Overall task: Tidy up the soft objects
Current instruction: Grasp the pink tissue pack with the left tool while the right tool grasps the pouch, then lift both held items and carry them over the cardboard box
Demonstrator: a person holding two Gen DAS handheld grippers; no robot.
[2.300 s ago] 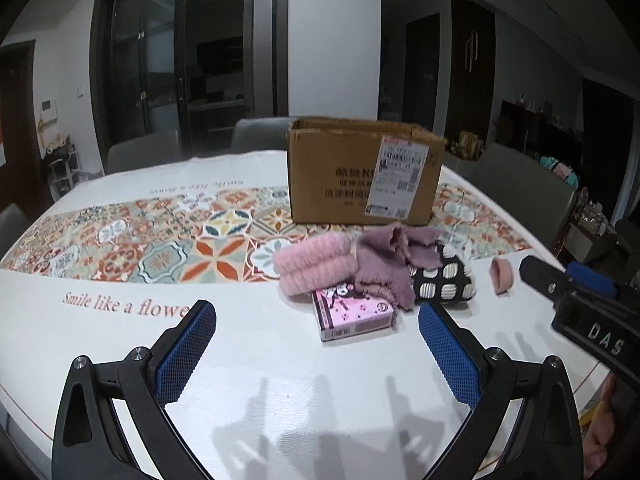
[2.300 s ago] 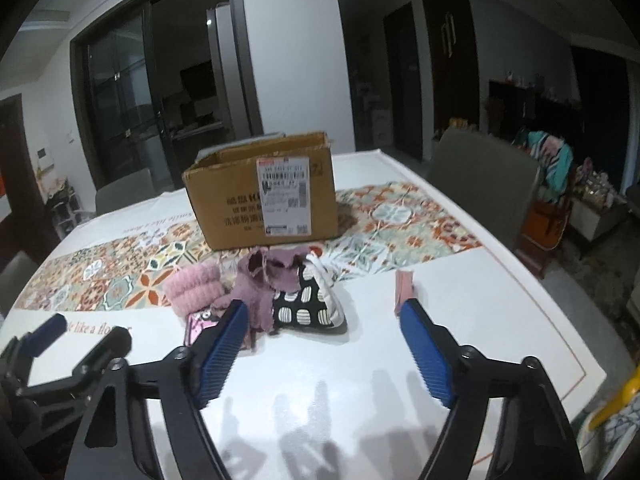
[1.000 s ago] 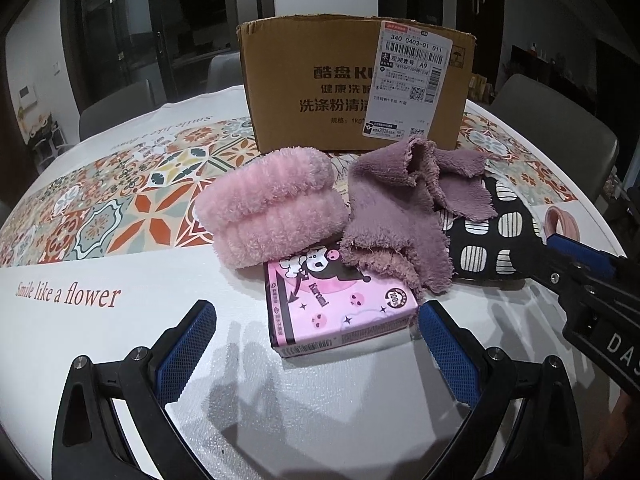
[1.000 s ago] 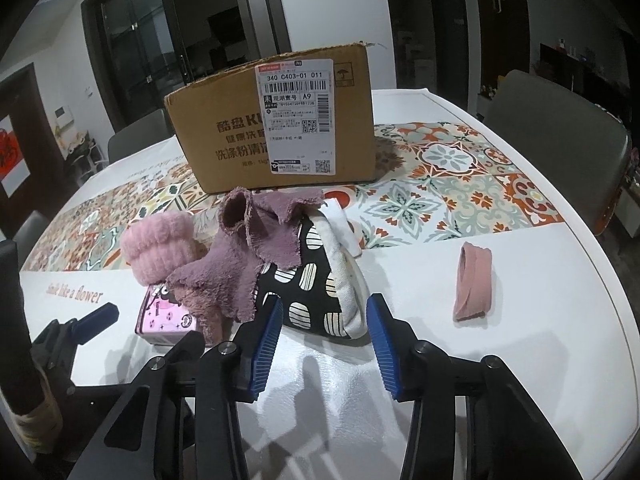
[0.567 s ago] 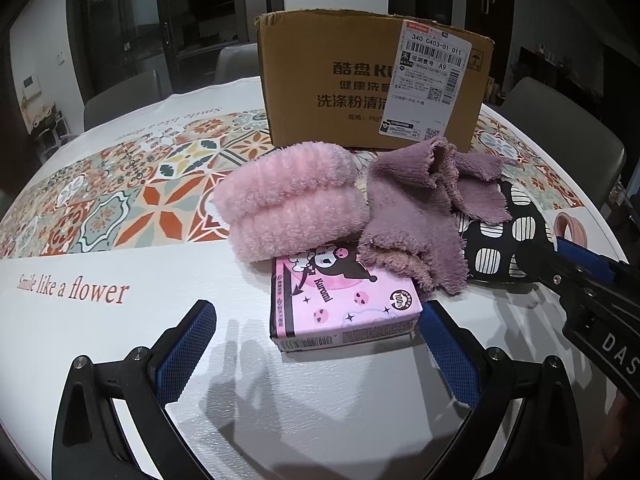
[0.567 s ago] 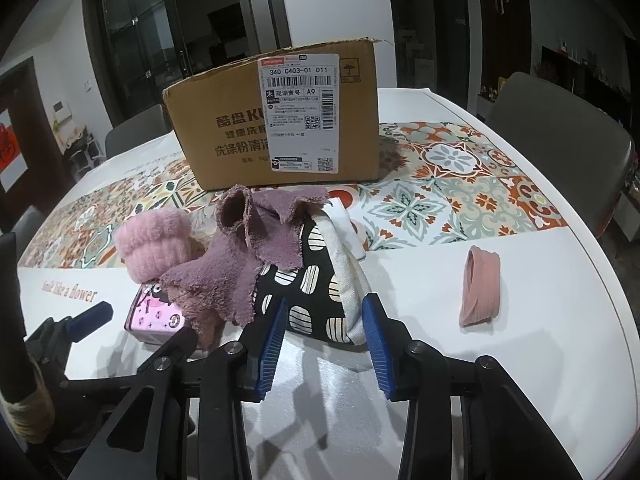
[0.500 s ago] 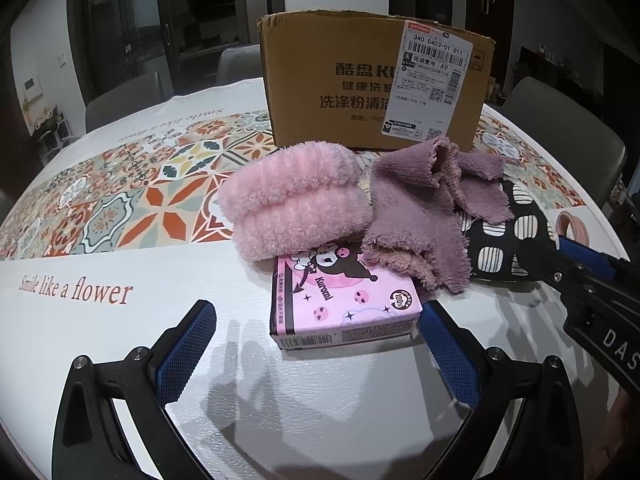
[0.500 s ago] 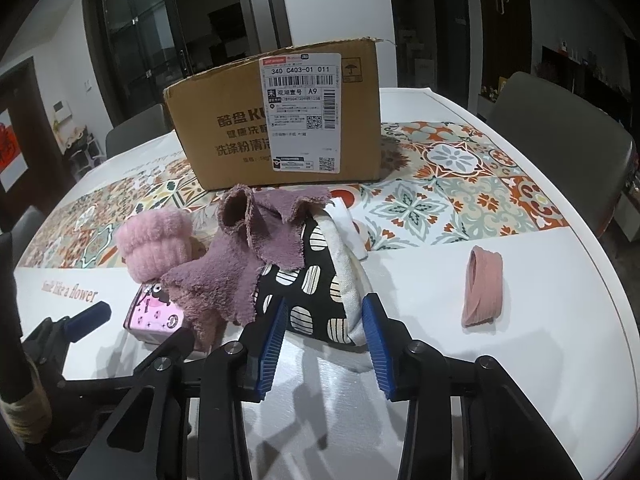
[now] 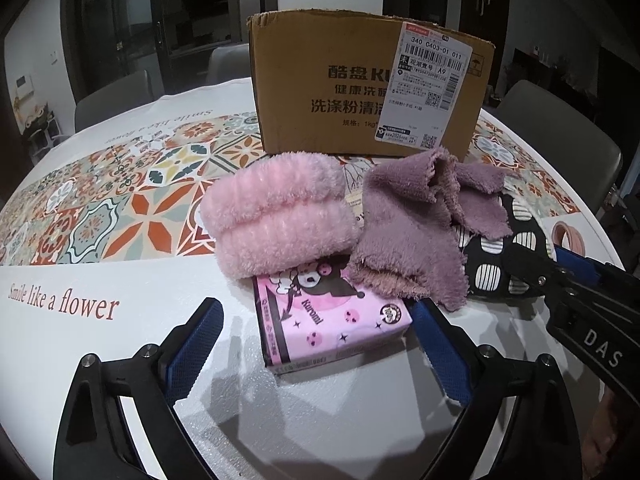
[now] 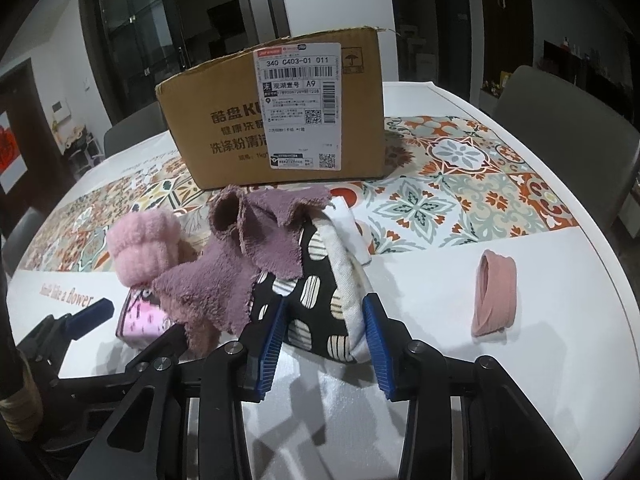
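A pile of soft things lies in front of a cardboard box [image 9: 352, 84]. It holds a fluffy pink rolled towel [image 9: 280, 220], a crumpled purple cloth [image 9: 408, 232], a pink cartoon tissue pack [image 9: 332, 320] and a black pouch with pale spots [image 10: 316, 276]. My left gripper [image 9: 316, 316] straddles the tissue pack. Its jaws are closing, the right pad is close to the pack's end and the left pad stands apart from it. My right gripper [image 10: 324, 308] has narrowed onto the near end of the spotted pouch, a pad against each side. A pink band [image 10: 494, 292] lies alone to the right.
The white round table [image 9: 100, 360] carries a patterned tile runner [image 10: 448, 184] across its middle. Grey chairs [image 10: 560, 120] stand around the rim. The box is close behind the pile. The table edge curves near the pink band.
Both grippers came in close to the pile from farther back. The right jaws narrowed around the pouch's near end. The left jaws have just begun to narrow around the tissue pack.
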